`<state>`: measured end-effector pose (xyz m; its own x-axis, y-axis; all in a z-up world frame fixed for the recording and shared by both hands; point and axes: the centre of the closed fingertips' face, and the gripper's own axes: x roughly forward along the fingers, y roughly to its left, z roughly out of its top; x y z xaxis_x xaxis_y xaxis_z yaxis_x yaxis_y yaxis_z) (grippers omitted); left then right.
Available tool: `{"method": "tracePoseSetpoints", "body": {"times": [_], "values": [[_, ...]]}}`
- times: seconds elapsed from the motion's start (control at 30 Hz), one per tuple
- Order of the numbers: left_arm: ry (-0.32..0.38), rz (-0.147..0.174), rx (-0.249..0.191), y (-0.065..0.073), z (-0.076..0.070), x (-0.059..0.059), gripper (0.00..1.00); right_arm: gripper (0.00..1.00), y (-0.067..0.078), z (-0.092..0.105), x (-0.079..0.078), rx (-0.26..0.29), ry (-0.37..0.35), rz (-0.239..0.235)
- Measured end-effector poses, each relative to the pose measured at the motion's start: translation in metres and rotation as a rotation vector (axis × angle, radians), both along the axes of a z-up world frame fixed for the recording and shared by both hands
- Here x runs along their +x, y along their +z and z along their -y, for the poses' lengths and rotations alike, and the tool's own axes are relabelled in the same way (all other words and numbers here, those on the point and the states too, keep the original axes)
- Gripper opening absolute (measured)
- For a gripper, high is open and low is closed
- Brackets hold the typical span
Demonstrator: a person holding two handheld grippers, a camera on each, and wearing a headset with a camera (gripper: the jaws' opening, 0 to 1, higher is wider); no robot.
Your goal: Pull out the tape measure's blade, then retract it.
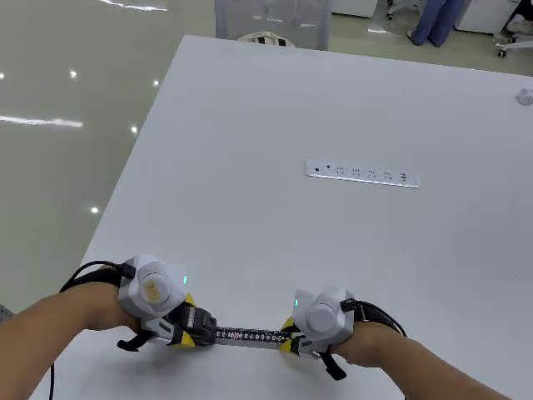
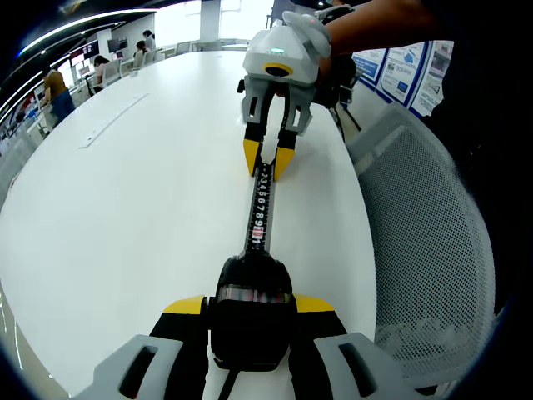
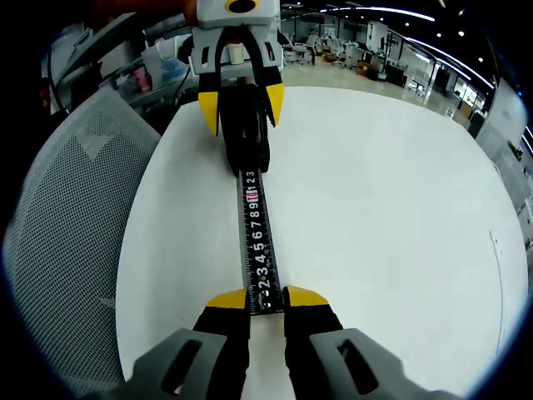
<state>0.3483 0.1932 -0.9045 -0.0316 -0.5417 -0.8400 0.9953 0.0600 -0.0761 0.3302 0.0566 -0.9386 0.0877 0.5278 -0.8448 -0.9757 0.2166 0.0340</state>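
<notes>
The left hand-held gripper (image 3: 241, 108) is clamping the black tape measure case (image 2: 250, 321) between its yellow-tipped jaws. The right hand-held gripper (image 3: 266, 298) is pinching the free end of the blade (image 3: 253, 225), with its jaws nearly closed on it. The tape measure is sitting low over the bench (image 1: 333, 108), close to the near edge in front of the person. The blade is stretching straight between the two grippers.

The task is looking partly done. A short run of blade is showing, with only the low numbers exposed, so the pull-out seems to be under way or at a modest length. The retraction is not yet done.

As for room, the white bench top is lying open ahead and to the right. A power strip (image 1: 362, 174) is sitting well apart from the work. The bench's left edge is running close beside the left gripper, so widening the pull is looking easier rightward. A mesh chair (image 2: 425, 233) is standing just off the near edge, on the person's side.
</notes>
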Motion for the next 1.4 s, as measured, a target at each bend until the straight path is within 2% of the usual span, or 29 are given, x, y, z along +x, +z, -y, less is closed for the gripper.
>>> {"method": "tracePoseSetpoints", "body": {"times": [1.4], "values": [[0.001, -0.005, 0.016, 0.0, 0.0, 0.0, 0.34, 0.14, -0.001, 0.016, 0.0, -0.004, -0.024, -0.001]]}}
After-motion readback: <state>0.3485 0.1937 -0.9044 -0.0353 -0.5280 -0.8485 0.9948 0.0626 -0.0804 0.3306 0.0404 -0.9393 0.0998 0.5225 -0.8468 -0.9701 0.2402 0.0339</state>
